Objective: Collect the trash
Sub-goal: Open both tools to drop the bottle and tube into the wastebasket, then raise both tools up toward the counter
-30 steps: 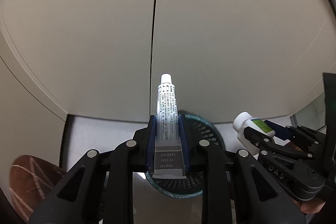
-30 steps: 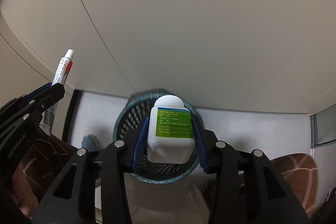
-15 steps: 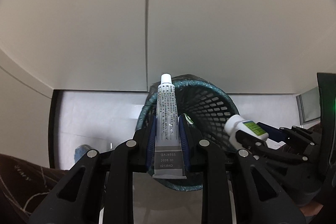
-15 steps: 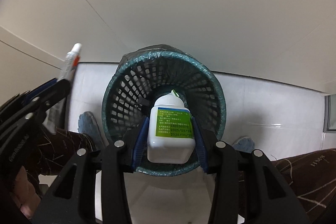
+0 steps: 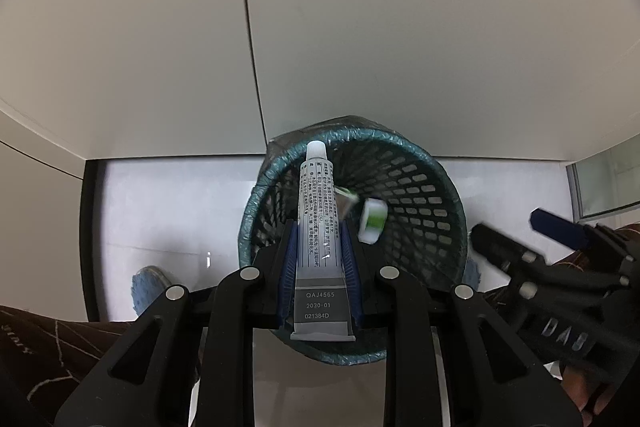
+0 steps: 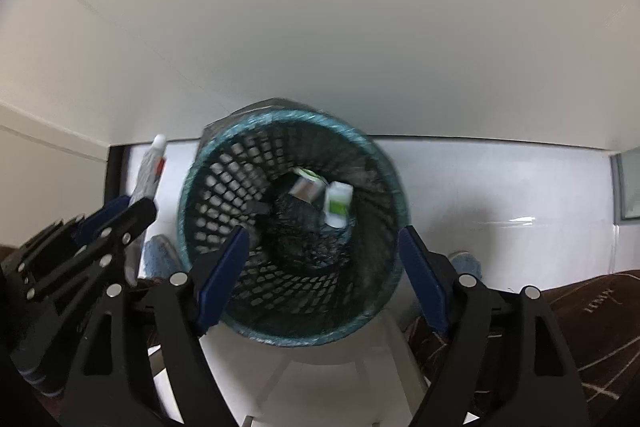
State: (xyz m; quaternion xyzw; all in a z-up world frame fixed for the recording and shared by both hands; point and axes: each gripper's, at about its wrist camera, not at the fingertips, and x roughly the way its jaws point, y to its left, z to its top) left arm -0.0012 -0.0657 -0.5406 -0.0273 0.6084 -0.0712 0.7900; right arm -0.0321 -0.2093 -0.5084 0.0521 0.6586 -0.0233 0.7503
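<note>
Trash bin [image 6: 224, 187], a teal mesh basket with a dark liner, sits at frame centre in both wrist views on a pale floor [image 6: 480, 187]. Right gripper [image 6: 322, 259] jaws opening wide, nothing between them; white bottle with green label [image 6: 338, 205] is blurred inside the bin, right of centre (next to a small carton [image 6: 306, 185]). Left gripper [image 5: 320, 251] clamped on a grey tube [image 5: 318, 223], white cap pointing up over the bin's near-left rim.

tube [image 5: 320, 223]: white, clamped upright | bottle [image 6: 338, 203]: blurred, inside basket [image 6: 200, 171], teal mesh
</note>
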